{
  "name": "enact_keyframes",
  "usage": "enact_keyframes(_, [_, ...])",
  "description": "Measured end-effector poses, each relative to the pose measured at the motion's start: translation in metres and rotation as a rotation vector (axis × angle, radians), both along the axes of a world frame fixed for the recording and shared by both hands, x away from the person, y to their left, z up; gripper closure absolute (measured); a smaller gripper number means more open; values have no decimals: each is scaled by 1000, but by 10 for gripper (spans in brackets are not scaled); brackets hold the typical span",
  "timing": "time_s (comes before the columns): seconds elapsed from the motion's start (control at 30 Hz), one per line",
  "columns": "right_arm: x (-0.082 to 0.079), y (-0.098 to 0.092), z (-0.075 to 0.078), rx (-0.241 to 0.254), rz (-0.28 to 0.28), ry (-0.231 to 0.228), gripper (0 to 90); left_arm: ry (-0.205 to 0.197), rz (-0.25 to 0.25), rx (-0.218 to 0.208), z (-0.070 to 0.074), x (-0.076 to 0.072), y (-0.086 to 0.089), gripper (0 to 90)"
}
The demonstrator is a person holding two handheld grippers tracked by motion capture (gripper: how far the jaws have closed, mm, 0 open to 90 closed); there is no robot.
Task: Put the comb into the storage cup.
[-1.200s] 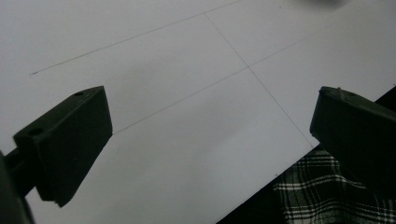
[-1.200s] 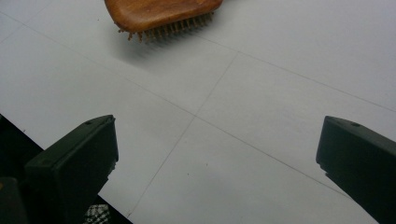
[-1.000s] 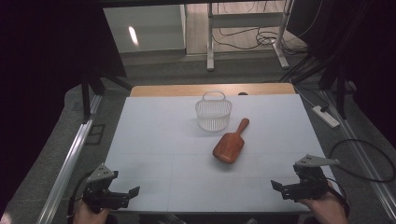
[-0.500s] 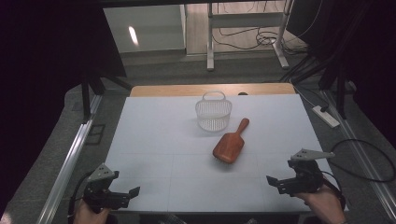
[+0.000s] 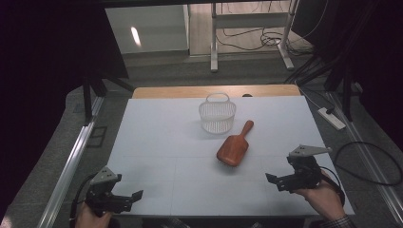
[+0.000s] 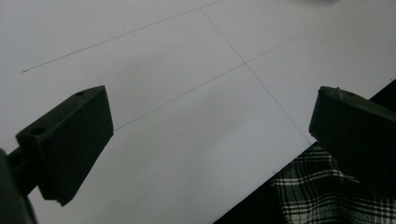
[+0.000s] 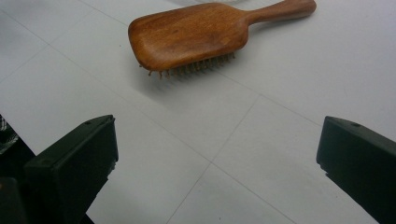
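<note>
Moved in a bit since a second ago: right gripper, now nearer the wooden hairbrush, fingers spread wide, holding nothing. Brush lying bristles down mid table, just beside the white basket. Left gripper parked at the near-left edge, fingers wide too.

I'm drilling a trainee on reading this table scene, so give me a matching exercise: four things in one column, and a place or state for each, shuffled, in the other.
Things:
1. hairbrush
2. basket
3. left tongs
4. right tongs

Places or states:
A. open, at the near left corner of the table
B. white, with a handle, standing toward the far edge
C. wooden, lying bristles down
D. open, facing the hairbrush

Pairs: 1-C, 2-B, 3-A, 4-D
</note>
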State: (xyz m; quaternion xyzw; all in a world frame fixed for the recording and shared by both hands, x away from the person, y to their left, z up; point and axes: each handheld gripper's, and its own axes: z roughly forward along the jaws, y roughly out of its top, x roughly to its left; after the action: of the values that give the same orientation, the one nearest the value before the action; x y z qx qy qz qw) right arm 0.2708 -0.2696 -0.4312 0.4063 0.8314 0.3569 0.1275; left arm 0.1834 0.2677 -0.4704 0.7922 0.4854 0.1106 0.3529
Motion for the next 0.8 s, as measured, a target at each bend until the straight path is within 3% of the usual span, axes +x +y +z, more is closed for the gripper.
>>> enact_keyframes(0.8, [35, 21, 0, -43, 41, 42, 0, 5, -8, -6, 0, 1, 1, 6])
